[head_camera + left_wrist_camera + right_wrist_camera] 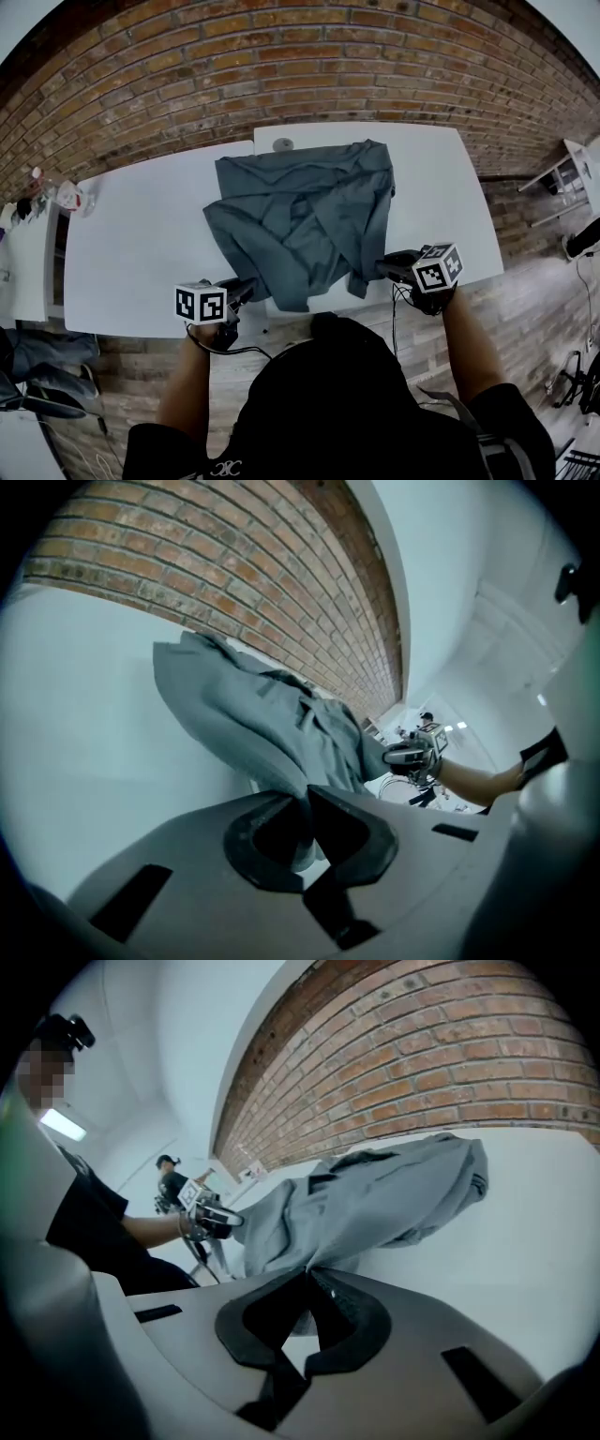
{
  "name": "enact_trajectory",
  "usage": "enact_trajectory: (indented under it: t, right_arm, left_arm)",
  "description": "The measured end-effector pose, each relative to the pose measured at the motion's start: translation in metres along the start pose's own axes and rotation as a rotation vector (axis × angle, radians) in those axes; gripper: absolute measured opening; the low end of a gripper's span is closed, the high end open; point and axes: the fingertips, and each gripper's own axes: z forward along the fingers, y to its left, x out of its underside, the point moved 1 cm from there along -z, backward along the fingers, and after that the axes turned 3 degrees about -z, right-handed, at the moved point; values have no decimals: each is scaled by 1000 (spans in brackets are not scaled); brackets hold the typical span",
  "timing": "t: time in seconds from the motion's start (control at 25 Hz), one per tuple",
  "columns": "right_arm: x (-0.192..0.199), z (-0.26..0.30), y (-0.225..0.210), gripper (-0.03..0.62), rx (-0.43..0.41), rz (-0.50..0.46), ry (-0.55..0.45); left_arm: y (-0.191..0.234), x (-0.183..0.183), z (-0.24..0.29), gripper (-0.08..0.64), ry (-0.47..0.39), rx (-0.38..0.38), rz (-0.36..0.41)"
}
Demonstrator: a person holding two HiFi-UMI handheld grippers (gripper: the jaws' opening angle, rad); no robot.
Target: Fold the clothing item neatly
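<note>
A grey-blue garment (300, 211) lies crumpled on the white table (141, 244), reaching from the far edge to the near edge. My left gripper (246, 292) is at the near edge, shut on the garment's near left corner (281, 752); the cloth runs between its closed jaws. My right gripper (382, 268) is shut on the near right corner of the garment (375, 1199). In each gripper view the cloth stretches away from the jaw tips toward the brick wall. The left gripper (217, 1219) shows in the right gripper view, and the right gripper (405, 755) in the left gripper view.
A brick wall (281, 66) runs behind the table. A small round object (282, 144) sits at the table's far edge beside the garment. Small items (67, 197) stand at the far left corner. A second white table (23, 267) is on the left, furniture (567, 173) on the right.
</note>
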Motion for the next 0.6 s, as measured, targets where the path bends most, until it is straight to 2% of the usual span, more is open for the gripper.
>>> enact_trajectory:
  t: [0.12, 0.36, 0.48, 0.6]
  right_arm:
    - [-23, -11, 33, 12, -129, -31, -76]
    - [-110, -30, 43, 12, -226, -27, -310]
    - [-161, -40, 22, 12, -228, 0, -413]
    - [-211, -47, -11, 12, -203, 17, -486]
  left_arm:
    - [-29, -16, -21, 9, -83, 98, -15]
    - [-58, -98, -60, 9, -319, 222, -61]
    - [-54, -148, -73, 9, -406, 215, -69]
    - [-40, -202, -81, 9, -475, 165, -26]
